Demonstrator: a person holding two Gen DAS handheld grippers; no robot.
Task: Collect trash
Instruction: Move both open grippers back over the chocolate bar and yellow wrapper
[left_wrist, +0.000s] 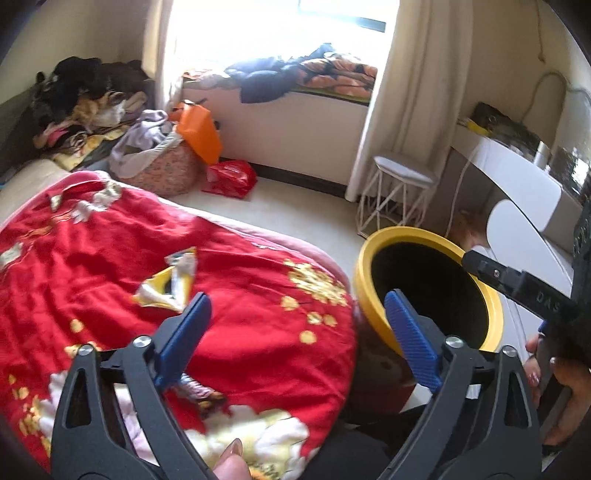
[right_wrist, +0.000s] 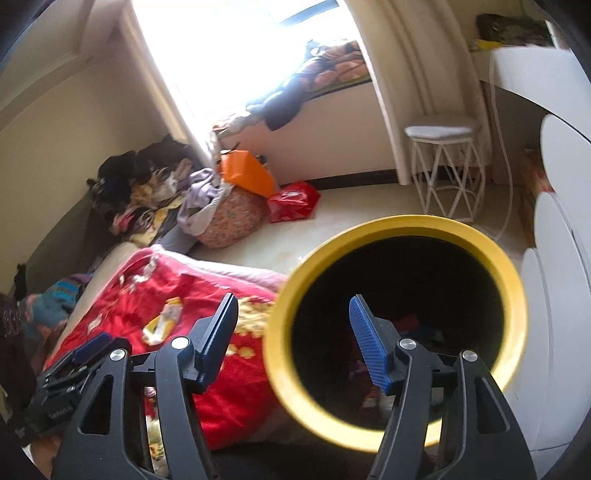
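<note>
A bin with a yellow rim (left_wrist: 369, 258) and a dark inside stands beside the bed. My left gripper (left_wrist: 297, 299) hangs open between the red quilt (left_wrist: 92, 258) and the bin, nothing between its blue pads. A yellow and white wrapper (left_wrist: 166, 284) lies on the quilt just beyond its left finger, and another scrap (left_wrist: 201, 391) shows under that finger. My right gripper (right_wrist: 293, 301) is open over the bin's rim (right_wrist: 406, 225), its right finger above the mouth, holding nothing. Several bits of trash (right_wrist: 406, 321) lie deep in the bin. The wrapper (right_wrist: 164, 321) lies left of it.
A white wire stool (left_wrist: 399, 192) and a white desk (left_wrist: 517, 173) stand right of the bin. A laundry basket (left_wrist: 162, 170), an orange bag (left_wrist: 199, 133) and a red plastic bag (left_wrist: 231, 177) sit on the floor beyond the bed. Clothes (left_wrist: 81, 96) are piled at the far left.
</note>
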